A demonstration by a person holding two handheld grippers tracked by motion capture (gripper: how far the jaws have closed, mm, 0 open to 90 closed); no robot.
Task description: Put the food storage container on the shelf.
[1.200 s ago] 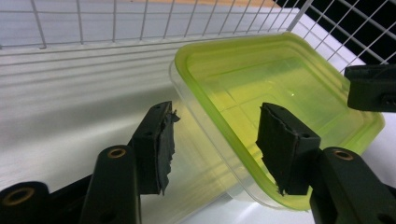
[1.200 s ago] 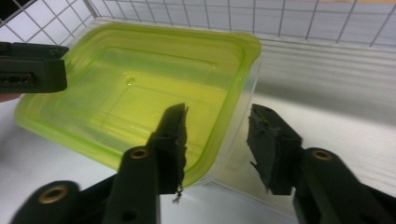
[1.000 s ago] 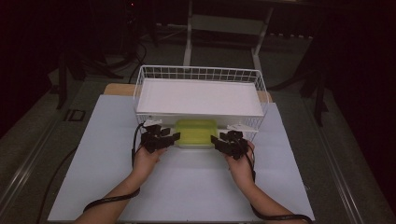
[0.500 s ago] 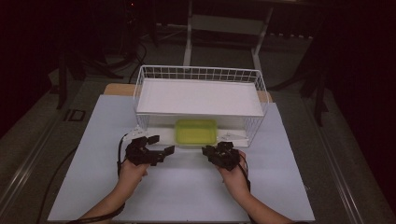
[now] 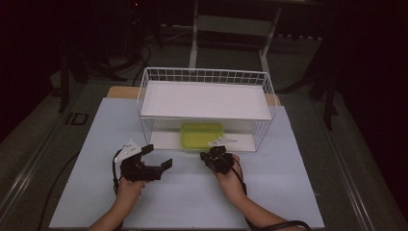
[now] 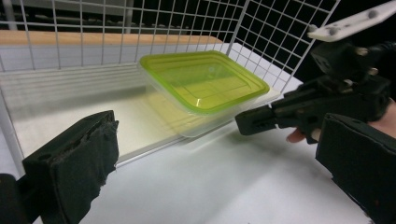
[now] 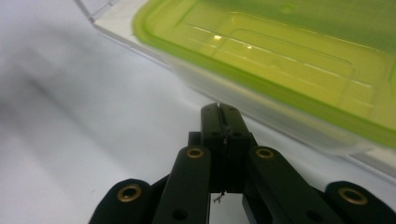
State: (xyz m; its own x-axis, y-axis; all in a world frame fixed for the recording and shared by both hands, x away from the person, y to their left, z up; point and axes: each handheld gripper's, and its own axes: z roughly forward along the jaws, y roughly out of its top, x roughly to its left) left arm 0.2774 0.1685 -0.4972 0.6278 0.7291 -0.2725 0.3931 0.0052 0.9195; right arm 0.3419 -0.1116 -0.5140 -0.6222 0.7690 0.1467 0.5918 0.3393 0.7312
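Observation:
A clear plastic box with a green lid (image 5: 202, 134) (image 6: 205, 81) (image 7: 280, 56) lies on the lower shelf of a white wire rack (image 5: 144, 86), its near end over the shelf's front edge. My left gripper (image 5: 158, 156) (image 6: 215, 177) is on the white tabletop in front and to the left of the box. Its jaws have just been opening and stand wide apart with nothing between them. My right gripper (image 5: 207, 156) (image 6: 243, 123) (image 7: 219, 116) rests just in front of the box. Its jaws have just closed and the tips meet on nothing.
The rack (image 6: 261, 32) has a white board (image 5: 204, 98) as an upper shelf, and wire sides. It stands at the back of a white tabletop (image 5: 269, 192). Cables trail from both grippers toward the near edge. Dark floor and stands surround the table.
Both grippers have drawn back from the sides of the box toward the person. The left one moved left and opened; the right one shut. The box stayed on the shelf.

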